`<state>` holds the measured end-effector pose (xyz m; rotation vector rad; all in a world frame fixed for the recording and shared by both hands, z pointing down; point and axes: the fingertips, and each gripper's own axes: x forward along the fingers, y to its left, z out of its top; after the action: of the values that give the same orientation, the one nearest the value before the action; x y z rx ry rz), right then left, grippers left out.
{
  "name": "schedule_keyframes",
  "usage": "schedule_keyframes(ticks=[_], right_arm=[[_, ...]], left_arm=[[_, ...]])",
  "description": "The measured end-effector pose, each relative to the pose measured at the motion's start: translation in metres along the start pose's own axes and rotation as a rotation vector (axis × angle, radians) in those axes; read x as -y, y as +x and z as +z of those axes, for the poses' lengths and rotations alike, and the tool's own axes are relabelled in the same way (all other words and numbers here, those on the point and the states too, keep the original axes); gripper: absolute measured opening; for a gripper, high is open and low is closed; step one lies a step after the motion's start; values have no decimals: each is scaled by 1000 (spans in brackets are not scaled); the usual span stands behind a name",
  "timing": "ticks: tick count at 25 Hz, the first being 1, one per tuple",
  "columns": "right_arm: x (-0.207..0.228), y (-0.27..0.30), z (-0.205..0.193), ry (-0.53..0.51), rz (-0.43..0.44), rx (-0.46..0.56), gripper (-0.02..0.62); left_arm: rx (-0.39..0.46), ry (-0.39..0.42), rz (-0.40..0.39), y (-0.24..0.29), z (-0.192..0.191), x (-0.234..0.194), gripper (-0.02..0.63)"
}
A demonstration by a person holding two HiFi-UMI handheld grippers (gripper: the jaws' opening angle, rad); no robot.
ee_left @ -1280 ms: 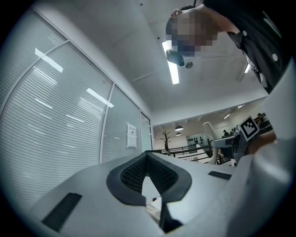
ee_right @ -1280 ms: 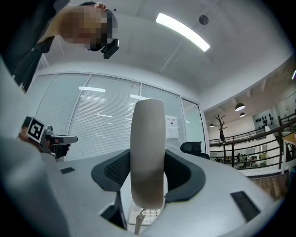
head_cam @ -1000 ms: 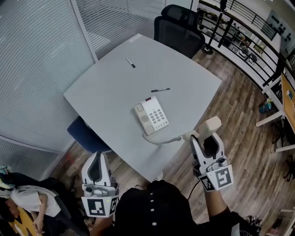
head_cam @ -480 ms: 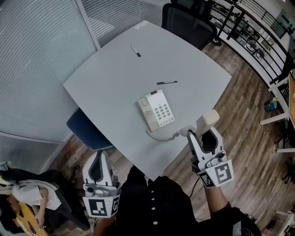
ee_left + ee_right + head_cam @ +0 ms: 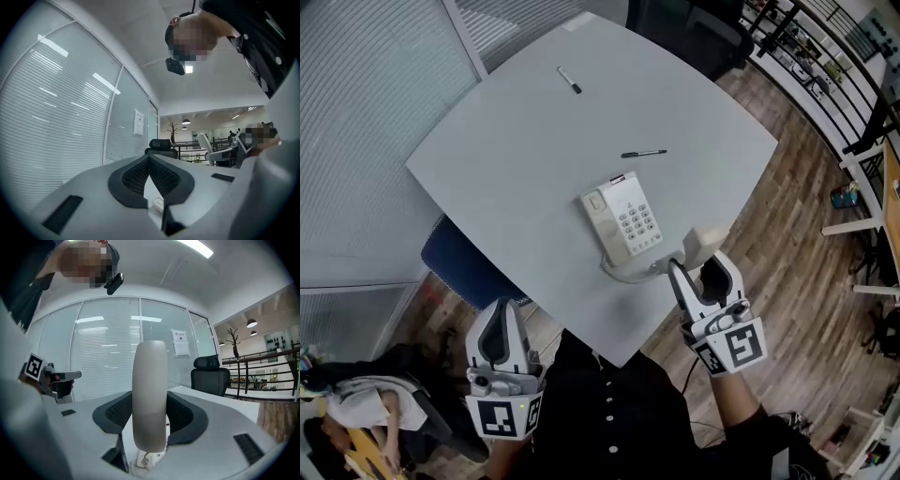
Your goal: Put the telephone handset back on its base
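Nearest, at 5 o'clock, the right gripper (image 5: 701,272) clamps the handset (image 5: 705,246) at the table (image 5: 516,159) edge.
At 7 o'clock the left gripper (image 5: 501,319) is pinched together, empty. Farther, a tugged cord (image 5: 628,274) could drag the base (image 5: 602,217) askew before seating. Print on the keypad (image 5: 639,223) looks too small to read.

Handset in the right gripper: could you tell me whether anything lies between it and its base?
Nothing visible does. The handset, clamped in the right gripper, is held beside the base; only its own cord runs between them.
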<state>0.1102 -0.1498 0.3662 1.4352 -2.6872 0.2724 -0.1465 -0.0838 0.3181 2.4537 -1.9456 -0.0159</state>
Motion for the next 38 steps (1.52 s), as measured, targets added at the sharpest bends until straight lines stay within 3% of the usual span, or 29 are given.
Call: schedule_keyframes(ticks=[7, 27, 38], right_arm=[[-5, 32, -39, 14, 19, -87, 235], [-6, 94, -149, 71, 20, -319, 235], [-3, 117, -180, 79, 12, -398, 235]], left_arm=[[-45, -27, -31, 5, -20, -8, 14], [-180, -103, 0, -1, -81, -30, 14], [-224, -146, 33, -1, -102, -45, 14]])
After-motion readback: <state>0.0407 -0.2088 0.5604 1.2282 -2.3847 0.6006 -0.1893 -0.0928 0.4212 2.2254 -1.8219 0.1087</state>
